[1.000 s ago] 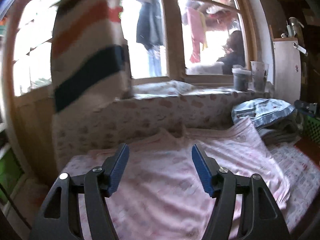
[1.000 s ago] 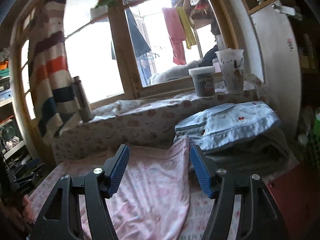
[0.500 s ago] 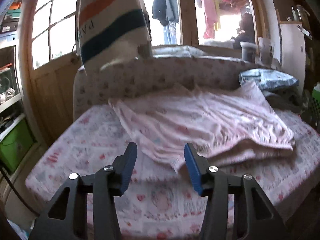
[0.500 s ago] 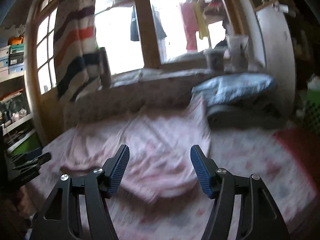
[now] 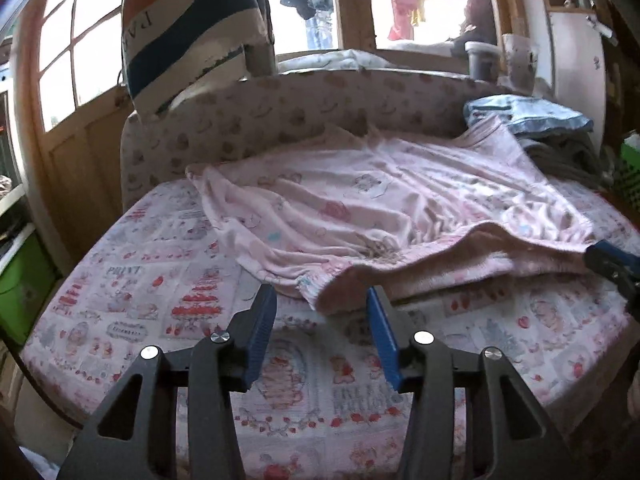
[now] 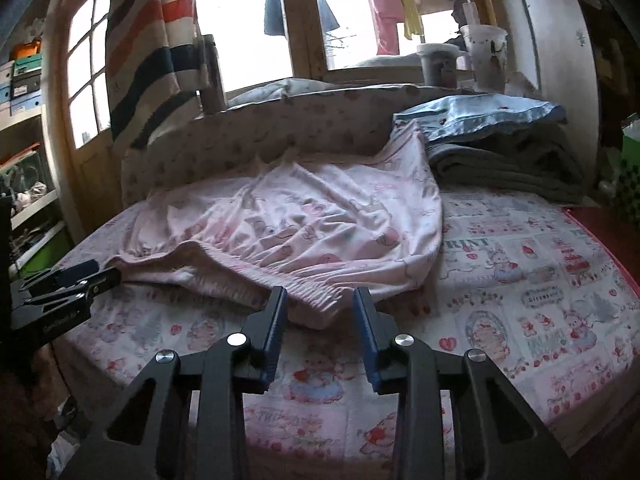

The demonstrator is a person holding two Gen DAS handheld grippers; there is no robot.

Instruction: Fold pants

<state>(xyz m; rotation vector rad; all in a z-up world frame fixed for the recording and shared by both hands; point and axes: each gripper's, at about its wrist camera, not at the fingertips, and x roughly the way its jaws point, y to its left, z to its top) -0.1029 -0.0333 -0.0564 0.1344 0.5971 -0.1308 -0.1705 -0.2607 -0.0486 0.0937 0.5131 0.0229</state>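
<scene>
Pants [image 5: 384, 216], pink and printed, lie spread on the bed [image 5: 160, 292]; we judge them light, limp. Left gripper [image 5: 322, 308] stands part-open at the elastic waistband [image 6: 316, 296], nothing pinched; right gripper [image 6: 318, 304] is closing around it.

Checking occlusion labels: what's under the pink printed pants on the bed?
The pink printed pants lie on the patterned pink-and-white bedsheet, far leg end propped on the folded grey blanket. Whatever lies beneath the pants' middle is covered.
</scene>
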